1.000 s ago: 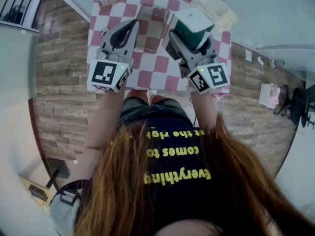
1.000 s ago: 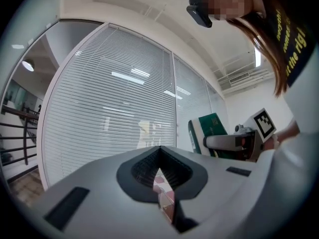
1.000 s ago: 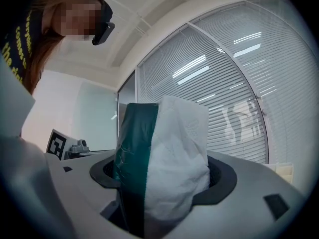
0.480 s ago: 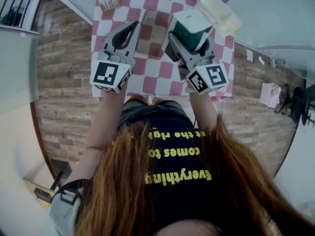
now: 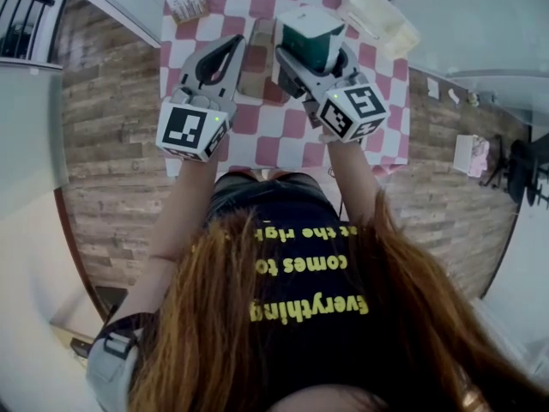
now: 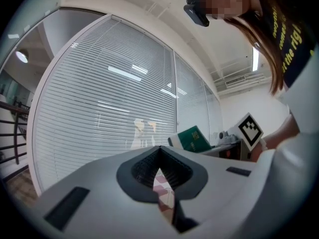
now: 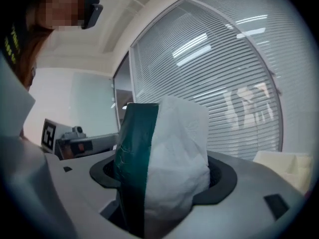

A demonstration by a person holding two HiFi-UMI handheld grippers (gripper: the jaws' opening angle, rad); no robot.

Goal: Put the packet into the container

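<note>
A green-and-white packet (image 5: 310, 34) stands upright in my right gripper (image 5: 309, 57), which is shut on it above the checked table (image 5: 292, 131). The right gripper view shows the packet (image 7: 162, 153) filling the jaws, green side to the left. A clear brownish container (image 5: 256, 65) lies on the cloth between the two grippers, just left of the packet and partly hidden by it. My left gripper (image 5: 230, 45) hovers at the container's left edge, shut and holding nothing. In the left gripper view (image 6: 160, 156), the packet (image 6: 193, 138) shows off to the right.
A cream lidded box (image 5: 383, 20) sits at the table's far right corner, and a small pack (image 5: 185, 3) at its far left corner. Glass walls with blinds stand behind the table. The person's legs are at the near edge.
The right gripper has carried the packet leftward, closer to the container. The left gripper has barely moved.
</note>
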